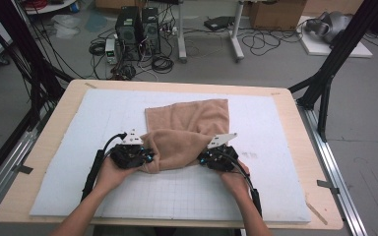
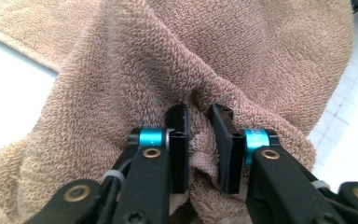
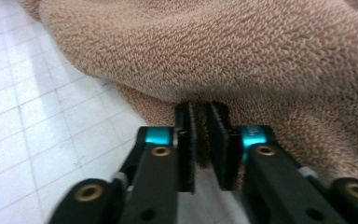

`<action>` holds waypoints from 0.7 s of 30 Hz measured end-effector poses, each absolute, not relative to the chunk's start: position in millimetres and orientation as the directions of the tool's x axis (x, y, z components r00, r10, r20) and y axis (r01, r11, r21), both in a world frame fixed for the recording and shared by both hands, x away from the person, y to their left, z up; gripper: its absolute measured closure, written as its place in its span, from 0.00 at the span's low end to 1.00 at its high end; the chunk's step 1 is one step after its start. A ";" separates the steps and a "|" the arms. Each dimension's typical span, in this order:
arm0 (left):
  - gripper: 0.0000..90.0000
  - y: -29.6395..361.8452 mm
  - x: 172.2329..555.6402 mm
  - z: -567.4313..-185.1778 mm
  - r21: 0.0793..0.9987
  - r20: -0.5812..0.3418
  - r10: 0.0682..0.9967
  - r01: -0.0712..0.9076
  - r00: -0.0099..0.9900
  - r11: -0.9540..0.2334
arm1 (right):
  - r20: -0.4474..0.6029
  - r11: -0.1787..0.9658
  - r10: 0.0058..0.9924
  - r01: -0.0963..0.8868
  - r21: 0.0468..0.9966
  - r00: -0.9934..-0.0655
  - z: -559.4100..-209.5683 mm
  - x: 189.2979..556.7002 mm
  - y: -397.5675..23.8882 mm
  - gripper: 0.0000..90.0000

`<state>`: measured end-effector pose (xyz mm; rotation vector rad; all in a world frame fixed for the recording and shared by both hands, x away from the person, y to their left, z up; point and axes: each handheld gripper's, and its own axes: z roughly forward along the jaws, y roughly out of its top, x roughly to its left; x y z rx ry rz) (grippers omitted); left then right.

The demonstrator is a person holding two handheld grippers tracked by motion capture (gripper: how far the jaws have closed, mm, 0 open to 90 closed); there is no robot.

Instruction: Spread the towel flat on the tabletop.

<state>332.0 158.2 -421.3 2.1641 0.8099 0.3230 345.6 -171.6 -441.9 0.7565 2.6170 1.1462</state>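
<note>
Both grippers, left (image 1: 142, 156) and right (image 1: 207, 157), clenched on towel (image 1: 187, 132) near corners. Terry soft, floppy, light; pinch hems firmly, sags between jaws on bench (image 1: 285, 123).

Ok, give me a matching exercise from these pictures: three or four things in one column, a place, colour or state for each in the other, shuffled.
Things:
1. towel
2. left gripper
3. mat
4. computer towers

Descriptions:
A. white, with a faint grid
B. on the floor beyond the table
C. tan, bunched up at its near edge
D. jaws pinching a fold of cloth

Pairs: 1-C, 2-D, 3-A, 4-B
</note>
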 end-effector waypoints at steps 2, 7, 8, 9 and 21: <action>0.89 161.6 329.7 -416.8 0.759 -0.032 0.643 0.437 0.765 -0.483 | 0.026 0.581 0.507 0.364 0.728 -0.862 -438.7 343.6 -173.0 0.96; 0.90 178.9 323.8 -397.3 0.803 -0.057 0.649 0.421 0.759 -0.422 | 0.045 0.569 0.476 0.346 0.746 -0.879 -421.7 335.3 -185.4 0.96; 0.90 182.2 323.0 -393.1 0.811 -0.065 0.652 0.421 0.756 -0.407 | 0.043 0.569 0.469 0.339 0.750 -0.882 -416.9 333.9 -188.0 0.96; 0.90 185.0 322.7 -388.7 0.812 -0.067 0.648 0.419 0.759 -0.407 | 0.045 0.574 0.458 0.334 0.748 -0.888 -412.0 332.4 -190.3 0.97; 0.90 193.1 318.5 -340.7 0.860 -0.080 0.628 0.372 0.774 -0.350 | -0.038 0.579 0.424 0.239 0.780 -0.905 -348.8 317.5 -202.1 0.97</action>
